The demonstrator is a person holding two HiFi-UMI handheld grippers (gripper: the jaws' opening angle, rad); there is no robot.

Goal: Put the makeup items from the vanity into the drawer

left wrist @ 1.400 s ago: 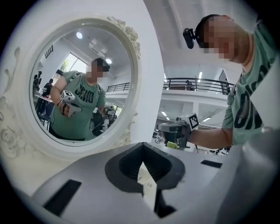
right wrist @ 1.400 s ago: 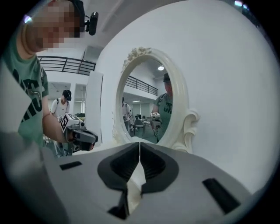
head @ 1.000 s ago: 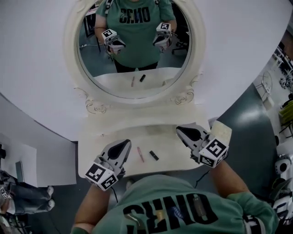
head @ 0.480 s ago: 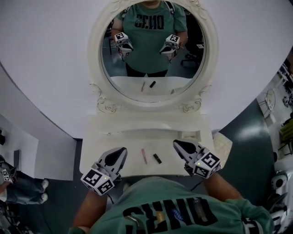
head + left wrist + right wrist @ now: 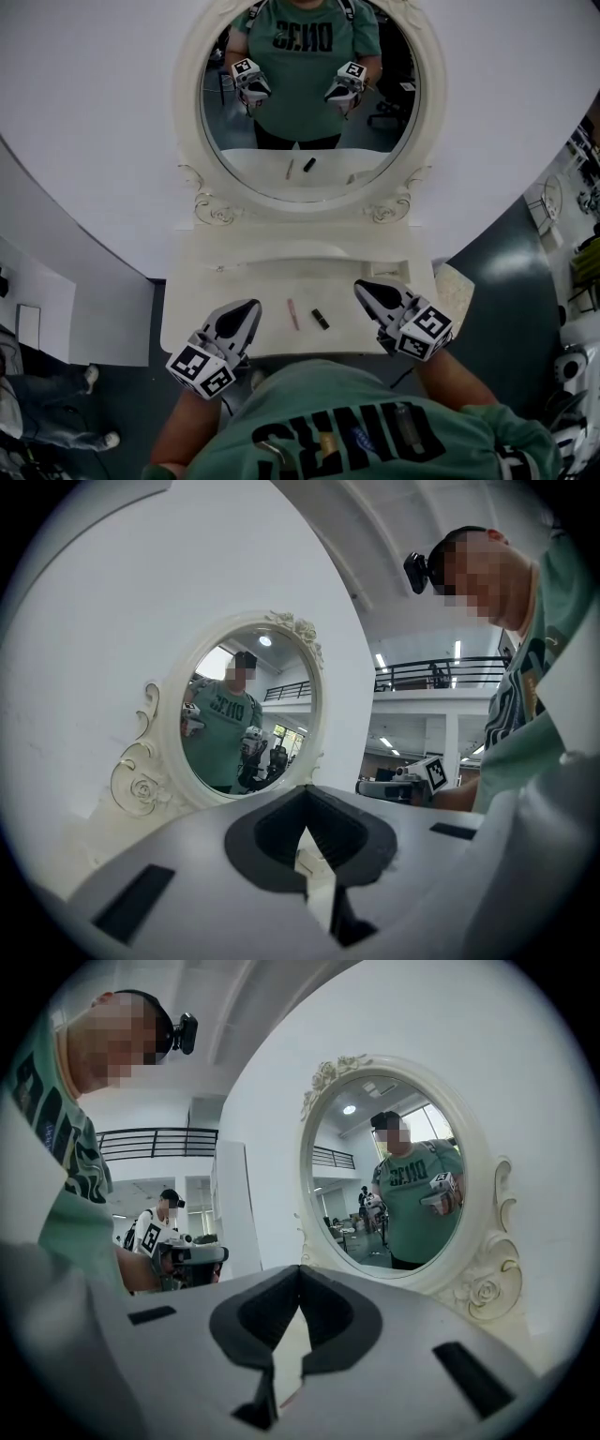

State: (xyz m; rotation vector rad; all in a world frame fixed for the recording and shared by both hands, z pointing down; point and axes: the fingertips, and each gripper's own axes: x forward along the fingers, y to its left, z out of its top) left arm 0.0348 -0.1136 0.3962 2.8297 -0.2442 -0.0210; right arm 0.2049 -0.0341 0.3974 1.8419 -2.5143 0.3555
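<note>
Right hand-held gripper [image 5: 362, 285] has edged nearer the stubby black tube [image 5: 320, 319].

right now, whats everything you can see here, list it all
vanity: one, cream white, against the white wall
mirror: one, oval, ornate cream frame, above the vanity
pink stick: one, pink, slim, lying near the vanity's front edge
black tube: one, black, short, just right of the pink stick, apart from it
bystander's legs: one pair, blue trousers, on the floor at lower left
green shirt: one, green with dark print, on the person at the vanity
left hand-held gripper: one, grey and white, shut, empty, left of the pink stick
right hand-held gripper: one, grey and white, shut, empty, right of the black tube
</note>
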